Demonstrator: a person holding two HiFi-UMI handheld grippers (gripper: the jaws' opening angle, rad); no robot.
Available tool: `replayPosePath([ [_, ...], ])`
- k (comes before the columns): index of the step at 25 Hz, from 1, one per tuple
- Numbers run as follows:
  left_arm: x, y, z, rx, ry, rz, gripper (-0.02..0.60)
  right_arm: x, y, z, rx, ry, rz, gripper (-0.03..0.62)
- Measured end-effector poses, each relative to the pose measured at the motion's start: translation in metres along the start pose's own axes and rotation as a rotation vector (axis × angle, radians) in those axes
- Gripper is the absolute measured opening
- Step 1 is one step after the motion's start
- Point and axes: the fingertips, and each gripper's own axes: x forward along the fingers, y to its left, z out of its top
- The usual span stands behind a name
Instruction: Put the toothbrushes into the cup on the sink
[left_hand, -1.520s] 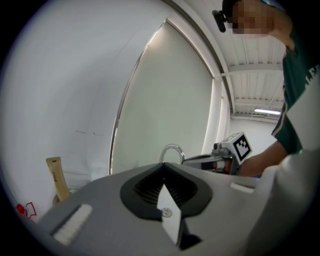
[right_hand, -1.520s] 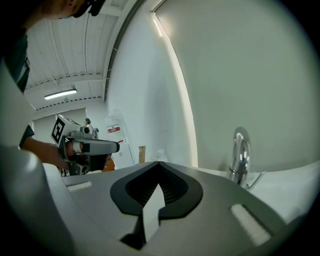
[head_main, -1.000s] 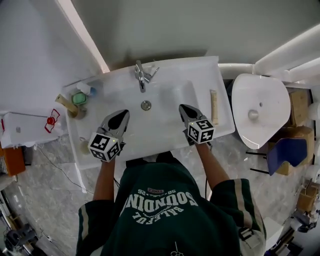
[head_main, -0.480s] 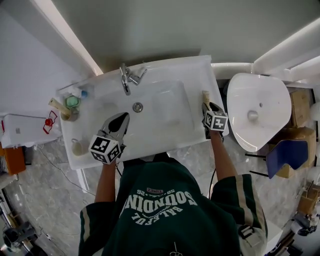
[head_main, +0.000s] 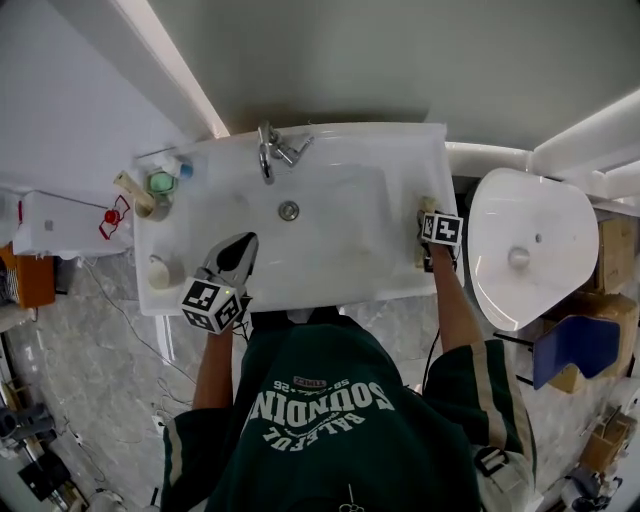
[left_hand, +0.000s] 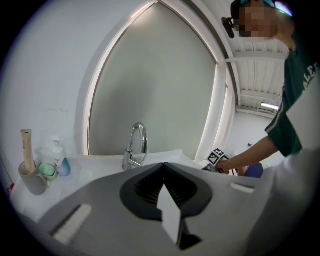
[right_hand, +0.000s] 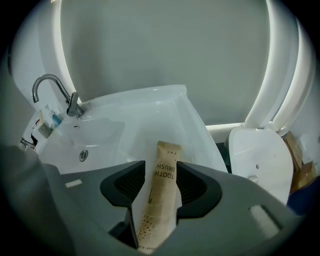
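A tan toothbrush packet (right_hand: 164, 185) lies on the right rim of the white sink (head_main: 330, 165). My right gripper (right_hand: 161, 167) points steeply down over it. Its jaws have just been opening and stand wide, one on each side of the packet, with the pads apart from it. In the head view this right gripper (head_main: 432, 222) covers most of the packet (head_main: 421, 257). A grey cup (left_hand: 32, 181) at the sink's back left holds another tan packet (left_hand: 26, 150); the same cup (head_main: 152, 207) shows in the head view. My left gripper (head_main: 243, 246) hangs shut and empty over the basin's front left.
A chrome faucet (head_main: 272, 150) stands at the back of the basin, a drain (head_main: 288, 211) below it. A green cup (left_hand: 48, 171) and a blue bottle (left_hand: 63, 165) stand beside the grey cup. A white fixture (head_main: 520, 250) sits right of the sink.
My right gripper has swung from over the basin to the sink's right rim, dropped over the packet and opened its jaws. The left gripper has shifted slightly.
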Motion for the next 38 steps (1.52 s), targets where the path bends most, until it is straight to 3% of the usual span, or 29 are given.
replayPosePath([
  [6,-0.013,-0.004,-0.007,-0.018,0.0,0.046,0.051,0.014,-0.005,-0.019,-0.017,0.152,-0.009,0.163],
  [7,-0.016,-0.004,-0.008,-0.02,-0.004,0.05,0.051,0.012,-0.002,-0.02,-0.02,0.155,0.003,0.119],
  [11,-0.022,0.0,-0.011,-0.03,-0.006,0.053,0.051,-0.001,0.019,-0.012,-0.034,0.089,0.074,0.06],
  [17,-0.029,0.006,-0.005,-0.016,-0.024,0.028,0.051,-0.027,0.062,0.007,-0.11,-0.033,0.141,0.044],
  [24,-0.058,0.034,-0.007,-0.031,-0.044,0.031,0.051,-0.06,0.147,0.02,-0.261,-0.16,0.207,0.043],
  [31,-0.097,0.067,-0.014,-0.045,-0.056,0.053,0.051,-0.073,0.241,0.005,-0.311,-0.168,0.303,0.043],
  [38,-0.151,0.105,-0.022,-0.068,-0.082,0.124,0.051,-0.084,0.337,-0.011,-0.363,-0.177,0.426,0.044],
])
